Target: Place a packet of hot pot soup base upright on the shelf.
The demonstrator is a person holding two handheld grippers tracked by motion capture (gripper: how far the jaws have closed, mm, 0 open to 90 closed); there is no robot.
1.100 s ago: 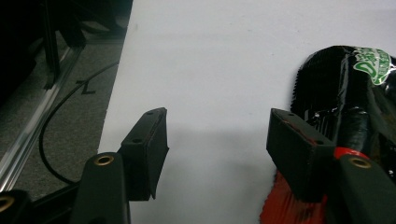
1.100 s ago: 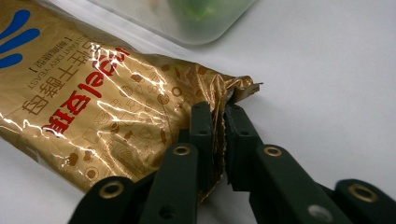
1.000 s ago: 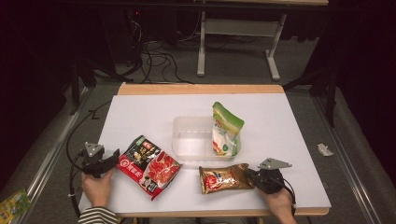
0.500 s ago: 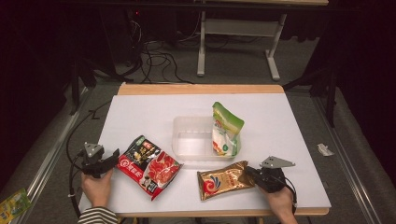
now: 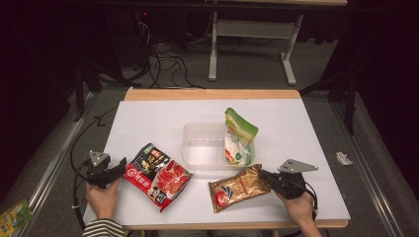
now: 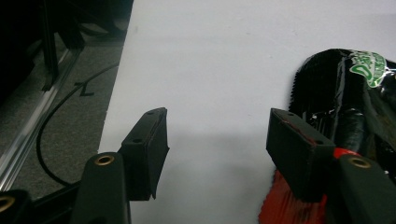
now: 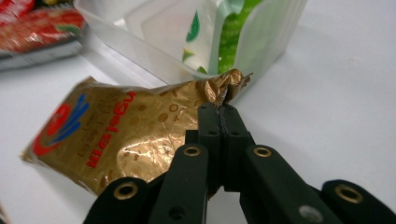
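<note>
My two hand-held grippers are matte black all over. The left gripper carries a small grey three-cornered plate on top, and a thin black cable trails from it off the near left side. The right gripper has a wider grey three-cornered plate and a black cable that loops by my wrist. Seen close up, my fingers are squared black blocks with flat pads, set on thick black arms. Round brass-coloured rivets sit in those arms, along with small dark screw holes. My left sleeve is striped in dark and light bands.
</note>
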